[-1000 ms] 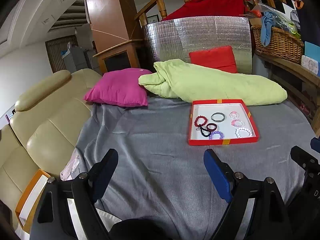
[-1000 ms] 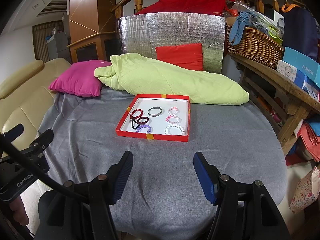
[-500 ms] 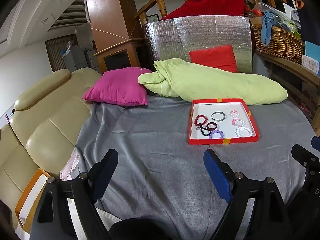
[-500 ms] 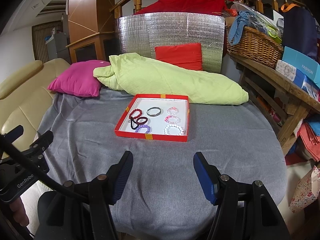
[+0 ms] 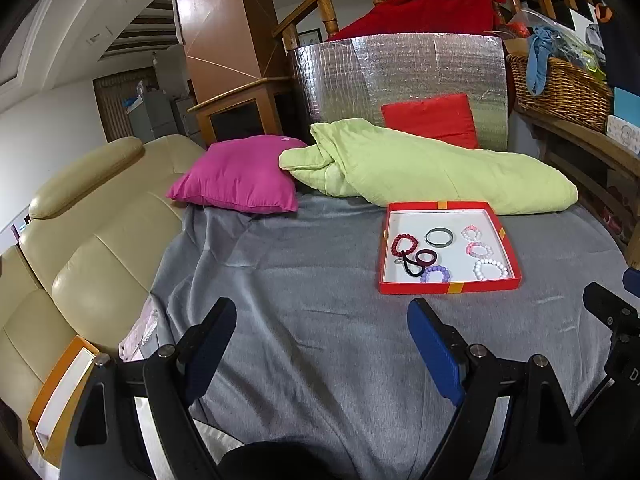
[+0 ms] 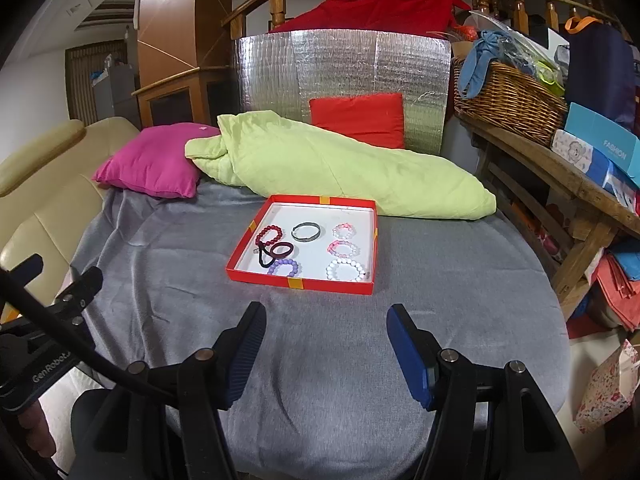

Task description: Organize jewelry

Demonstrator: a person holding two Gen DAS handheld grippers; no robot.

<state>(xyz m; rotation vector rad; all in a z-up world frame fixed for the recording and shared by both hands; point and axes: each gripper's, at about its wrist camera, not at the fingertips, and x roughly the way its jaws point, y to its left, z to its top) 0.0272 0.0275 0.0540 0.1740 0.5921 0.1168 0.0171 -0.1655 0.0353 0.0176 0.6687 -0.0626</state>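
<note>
A red tray (image 5: 448, 288) (image 6: 300, 282) with a white floor lies on the grey cloth. In it are several bracelets: a red bead one (image 6: 270, 235), a grey bangle (image 6: 306, 232), a purple bead one (image 6: 285, 267), two pink ones (image 6: 343, 246) and a white one (image 6: 345, 270), plus a dark hair tie (image 6: 276, 251). My left gripper (image 5: 322, 316) is open and empty, near and left of the tray. My right gripper (image 6: 326, 322) is open and empty, just in front of the tray.
A green quilt (image 6: 328, 168), a magenta pillow (image 6: 154, 166) and a red cushion (image 6: 358, 120) lie behind the tray. A beige sofa (image 5: 92, 240) is at the left. A wooden bench with a wicker basket (image 6: 508, 100) and boxes stands at the right.
Both views have drifted slightly; the tray sits a touch lower and closer. Both grippers stay open and empty.
</note>
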